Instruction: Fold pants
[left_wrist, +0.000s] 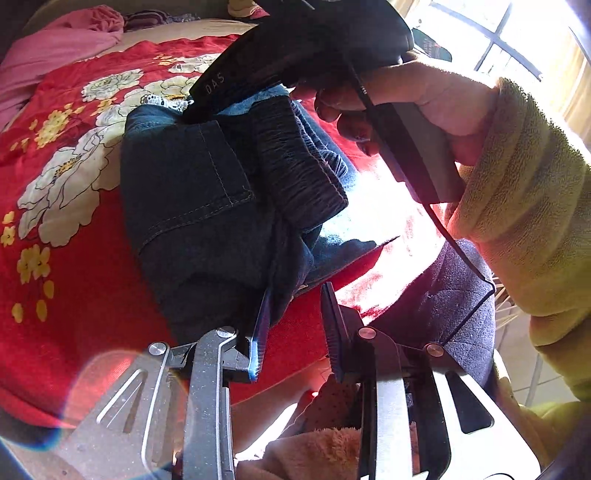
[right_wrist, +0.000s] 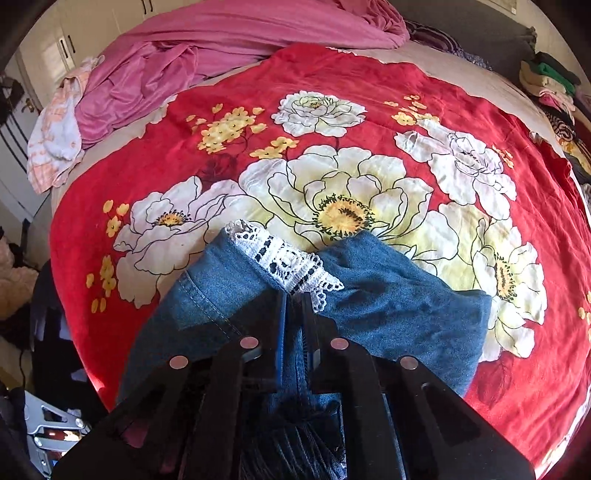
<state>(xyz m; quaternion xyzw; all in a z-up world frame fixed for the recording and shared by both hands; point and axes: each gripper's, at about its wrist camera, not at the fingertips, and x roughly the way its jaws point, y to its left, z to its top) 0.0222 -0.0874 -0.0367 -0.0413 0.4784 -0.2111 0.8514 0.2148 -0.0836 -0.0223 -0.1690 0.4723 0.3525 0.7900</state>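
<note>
My right gripper pinches the jeans on the bedspread. My left gripper stands part open, cloth touching one finger only

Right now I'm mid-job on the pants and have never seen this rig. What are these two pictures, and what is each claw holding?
There is no robot here: a person holds a two-finger claw in each hand, with a fisheye camera on each looking along its fingers.

The left camera shows the left gripper at the bottom, its fingers apart, with a fold of the denim pants hanging against one finger. Above is the person's hand in a yellow sleeve, gripping the other, black tool.

The right camera shows the right gripper closed on the denim, just below the white lace trim.

Everything lies on a red floral bedspread, with a pink blanket bunched at the far end.
</note>
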